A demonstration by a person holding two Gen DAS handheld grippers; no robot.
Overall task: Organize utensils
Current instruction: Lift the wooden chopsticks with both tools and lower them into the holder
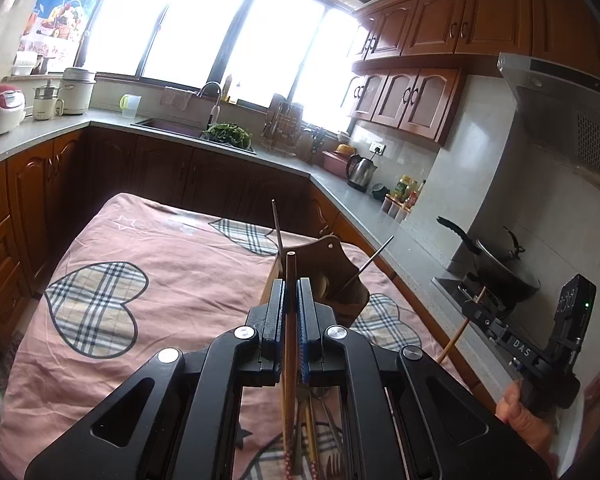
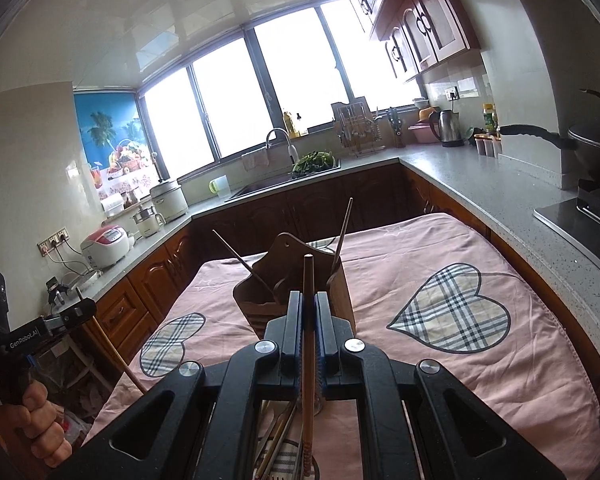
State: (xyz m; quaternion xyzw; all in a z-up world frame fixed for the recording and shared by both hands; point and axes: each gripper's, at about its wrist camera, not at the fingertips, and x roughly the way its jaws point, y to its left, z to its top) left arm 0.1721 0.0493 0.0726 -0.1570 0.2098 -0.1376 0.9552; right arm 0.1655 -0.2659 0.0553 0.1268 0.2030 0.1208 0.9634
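Stove [image 2: 588, 216] clearest in right view; each tool, left [image 1: 291, 292] and right [image 2: 309, 304], clamps one chopstick [image 1: 290, 320] [image 2: 309, 320], wooden holder [image 1: 336, 276] just beyond tips.

Both black grippers, left gripper [image 1: 291, 284] and right gripper [image 2: 309, 300], have blue-padded jaws, silver screws, white lettering.

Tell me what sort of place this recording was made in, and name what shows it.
A home kitchen, most likely. A sink with a faucet sits under a wide window, wooden cabinets line the wall, and a rice cooker and electric kettle stand on the grey counter.
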